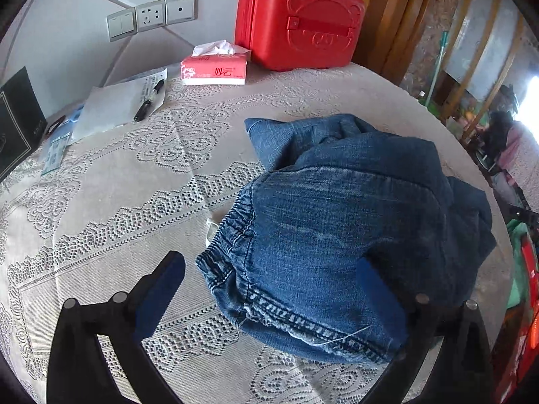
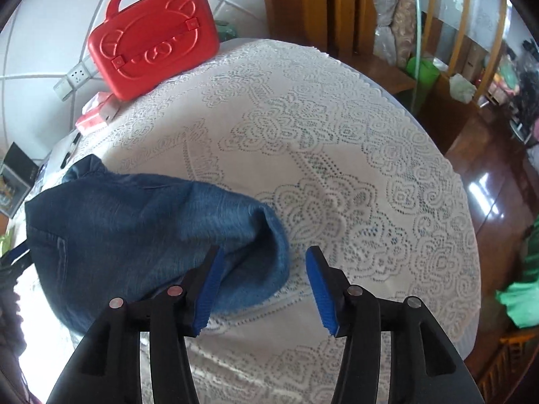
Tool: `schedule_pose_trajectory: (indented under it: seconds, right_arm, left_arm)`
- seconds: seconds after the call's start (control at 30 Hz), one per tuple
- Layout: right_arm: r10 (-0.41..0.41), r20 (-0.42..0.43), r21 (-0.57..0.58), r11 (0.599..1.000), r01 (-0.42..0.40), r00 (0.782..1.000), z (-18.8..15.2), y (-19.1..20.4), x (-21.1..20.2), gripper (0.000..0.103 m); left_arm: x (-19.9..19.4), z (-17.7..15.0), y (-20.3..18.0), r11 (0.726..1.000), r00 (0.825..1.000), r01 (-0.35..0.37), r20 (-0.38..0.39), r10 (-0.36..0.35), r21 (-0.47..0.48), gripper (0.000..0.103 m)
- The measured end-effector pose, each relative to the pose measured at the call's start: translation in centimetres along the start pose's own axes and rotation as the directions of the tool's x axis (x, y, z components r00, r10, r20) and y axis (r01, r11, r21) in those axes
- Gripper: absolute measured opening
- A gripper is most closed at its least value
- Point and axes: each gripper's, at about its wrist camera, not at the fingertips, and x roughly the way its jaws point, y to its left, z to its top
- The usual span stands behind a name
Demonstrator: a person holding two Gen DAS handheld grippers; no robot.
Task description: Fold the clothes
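Observation:
A pair of blue denim jeans [image 1: 337,222] lies bunched in a loose fold on the lace tablecloth [image 1: 101,208], its elastic waistband toward the left wrist camera. My left gripper [image 1: 269,269] is open, its jaws wide apart on either side of the waistband end; the right finger [image 1: 374,282] rests against the denim. In the right wrist view the jeans [image 2: 134,222] lie at the left. My right gripper [image 2: 264,259] is open just above the jeans' rounded right end; its left finger [image 2: 210,282] is over the cloth, and nothing is held.
A red hard case [image 1: 296,17] and a red tissue pack [image 1: 214,67] stand at the table's back. Papers with a black pen [image 1: 148,101] and a dark box [image 1: 17,118] lie at the back left. The table's edge [image 2: 465,235] drops to a wooden floor on the right.

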Motion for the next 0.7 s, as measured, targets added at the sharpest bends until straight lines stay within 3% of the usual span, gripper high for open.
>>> schedule_pose_trajectory:
  seconds: [0.13, 0.23, 0.3, 0.33, 0.43, 0.53, 0.6, 0.63, 0.7]
  right_arm:
    - [0.013, -0.025, -0.015, 1.000, -0.014, 1.000, -1.6, -0.2, -0.2, 0.066]
    - [0.011, -0.042, -0.017, 1.000, -0.012, 0.999, -2.6, -0.5, 0.4, 0.081]
    - [-0.002, -0.055, -0.018, 1.000, 0.001, 0.998, -3.0, -0.7, 1.0, 0.085]
    - [-0.009, -0.062, -0.020, 1.000, 0.007, 0.998, -3.1, -0.7, 1.3, 0.085]
    - [0.015, -0.086, -0.034, 0.999, -0.018, 0.996, -3.5, 0.0, 2.3, 0.085]
    - [0.034, -0.098, -0.049, 0.998, -0.039, 0.995, -3.6, 1.2, 3.1, 0.080]
    - [0.043, -0.098, -0.057, 0.997, -0.049, 0.994, -3.5, 2.1, 3.3, 0.060]
    - [0.048, -0.099, -0.061, 0.997, -0.054, 0.994, -3.4, 2.5, 3.5, 0.057]
    - [0.048, -0.095, -0.074, 0.996, -0.055, 0.994, -3.2, 3.6, 3.6, 0.057]
  left_arm:
    - [2.8, -0.2, -0.4, 1.000, 0.998, -0.018, -0.056, 0.017, -0.024, 0.103]
    - [2.6, -0.7, -1.1, 0.999, 0.999, -0.032, -0.031, 0.032, -0.011, 0.100]
    - [1.9, -0.8, -1.7, 1.000, 1.000, -0.029, -0.010, 0.029, -0.002, 0.078]
    - [1.4, -0.9, -2.0, 0.999, 0.999, -0.034, 0.004, 0.034, 0.005, 0.059]
    - [-0.5, -0.9, -2.3, 0.999, 0.997, -0.051, 0.053, 0.051, -0.005, 0.035]
    - [-3.8, -0.6, -1.1, 0.997, 0.990, -0.066, 0.124, 0.071, -0.047, 0.021]
    - [-6.9, -0.2, 0.1, 0.993, 0.978, -0.086, 0.186, 0.099, -0.077, 0.011]
    - [-8.1, -0.2, 0.8, 0.992, 0.974, -0.094, 0.201, 0.110, -0.086, 0.002]
    - [-9.8, -0.5, 2.1, 0.990, 0.972, -0.110, 0.197, 0.126, -0.093, 0.002]
